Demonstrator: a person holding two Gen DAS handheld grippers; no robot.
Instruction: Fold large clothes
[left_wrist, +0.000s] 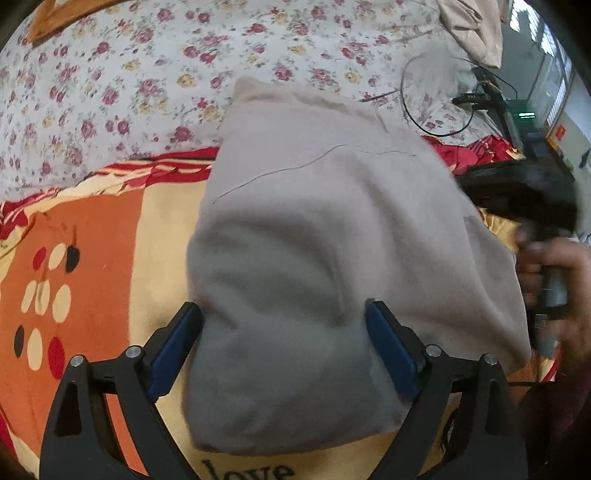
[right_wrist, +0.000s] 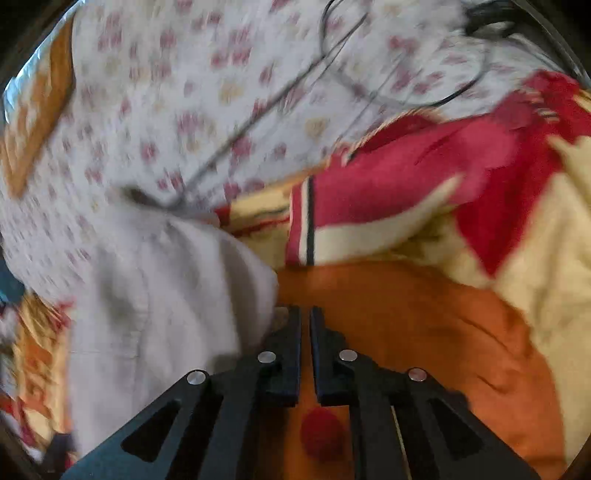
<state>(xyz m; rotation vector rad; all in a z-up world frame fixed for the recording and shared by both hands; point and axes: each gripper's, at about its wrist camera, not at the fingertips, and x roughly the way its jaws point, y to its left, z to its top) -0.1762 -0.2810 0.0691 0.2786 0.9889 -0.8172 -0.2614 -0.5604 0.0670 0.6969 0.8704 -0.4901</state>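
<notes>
So the left tongs (left_wrist: 284, 347) are spread wide, one blue pad at each side of the near end of the grey garment (left_wrist: 325, 258), straddling it, not pinching it. Looks like they're lined up to press or scoop the bundle. The garment's already folded into a chunky packet lying on the orange-and-yellow blanket (left_wrist: 110, 258) on the bed, stretching toward 12 o'clock where the floral sheet (left_wrist: 147, 74) starts. Out at 3 o'clock in the left wrist view, a hand (left_wrist: 554, 280) grips the other tool's handle. The right tongs (right_wrist: 306, 314) are nearly closed, just a thin gap, nothing caught in it, tips right beside the garment's edge at their 9 o'clock. Probably about to nudge or tidy that side. Black cable (left_wrist: 436, 110) loops at 1 o'clock.
</notes>
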